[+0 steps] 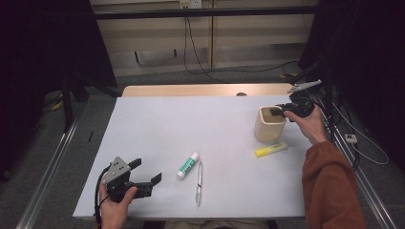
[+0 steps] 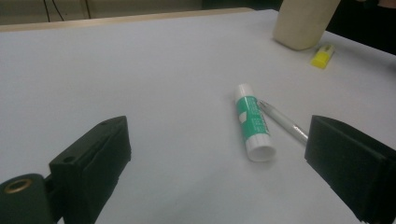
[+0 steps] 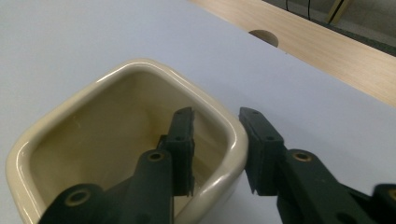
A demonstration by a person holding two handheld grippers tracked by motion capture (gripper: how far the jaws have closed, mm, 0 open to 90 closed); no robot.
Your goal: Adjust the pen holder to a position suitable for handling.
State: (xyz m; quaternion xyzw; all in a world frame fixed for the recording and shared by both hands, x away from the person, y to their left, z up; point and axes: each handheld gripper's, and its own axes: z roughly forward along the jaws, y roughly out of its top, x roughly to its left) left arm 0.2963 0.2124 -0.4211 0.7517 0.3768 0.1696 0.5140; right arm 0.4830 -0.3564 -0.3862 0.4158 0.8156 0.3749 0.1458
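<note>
Cup (image 1: 270, 125), cream ceramic, squarish with rounded corners, stands upright on the white worktop (image 1: 191, 124) at the far right, near the back edge. Right claw (image 1: 282, 111) sits at the cup's rim on its right side. In the right gripper view the two black jaws straddle the cup wall (image 3: 233, 154): one jaw inside the cup, the other outside, wall between them. A slim gap shows between the outer jaw and the rim, so the pads are not clearly pressing yet; jaws narrowed around the wall, not pinching it firmly as far as can be told. Cup inside looks bare where visible.

Yellow highlighter (image 1: 271, 150) lies flat just in front of the cup, near but apart from it. Glue stick (image 1: 187, 165), green and white, lies on the near middle of the worktop, with a clear pen (image 1: 199, 183) just beside it on its right, tips close together.

Left claw (image 1: 145, 177) rests low at the near left corner of the worktop, held in the person's left hand (image 1: 114, 205). Its jaws are spread wide with nothing between them; in the left gripper view they frame the glue stick (image 2: 253, 122) and pen (image 2: 285, 122), both well ahead of the pads. Person's right sleeve (image 1: 329, 186) is rust orange.
</note>
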